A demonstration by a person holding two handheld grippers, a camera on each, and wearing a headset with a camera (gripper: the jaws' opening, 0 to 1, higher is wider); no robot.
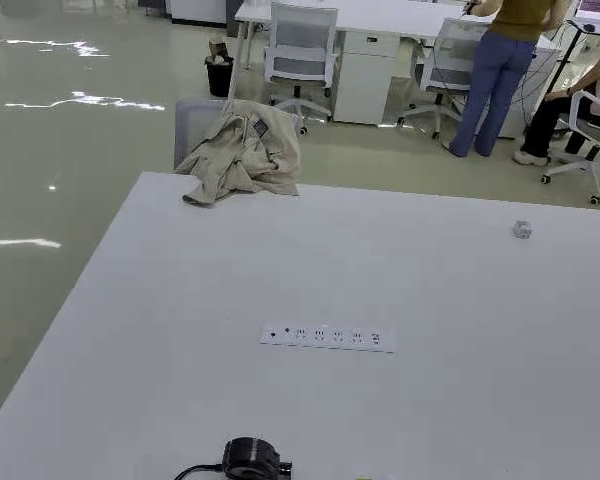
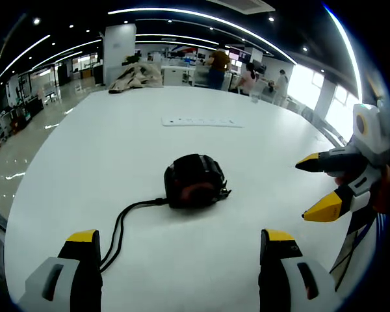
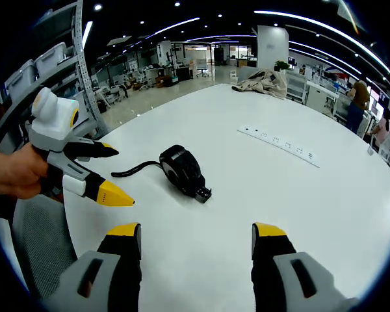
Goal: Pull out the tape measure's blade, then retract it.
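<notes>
Left tool (image 2: 181, 235), right tool (image 3: 195, 229) apart; tape measure (image 2: 194, 181) untouched; gripper views show blade hook (image 3: 203, 194).

White table (image 1: 160, 300): tape measure (image 1: 251, 459), power strip (image 1: 327, 337), small grey obj (image 1: 521, 230)

- tape measure (image 2: 194, 181): black plastic case, slight sheen;
- table (image 1: 180, 300): smooth, matt white top;
- jacket (image 1: 245, 150), far left: crumpled beige cloth;
- power strip (image 1: 327, 337): smooth white plastic;
- floor (image 1: 60, 120): pale, glossy, streaked with reflections

the black tape measure (image 2: 194, 181) sits on the white table (image 1: 180, 330) near its front edge, blade wound in (only the hook tip (image 3: 203, 193) shows), black strap (image 2: 120, 224) trailing beside it.
</notes>
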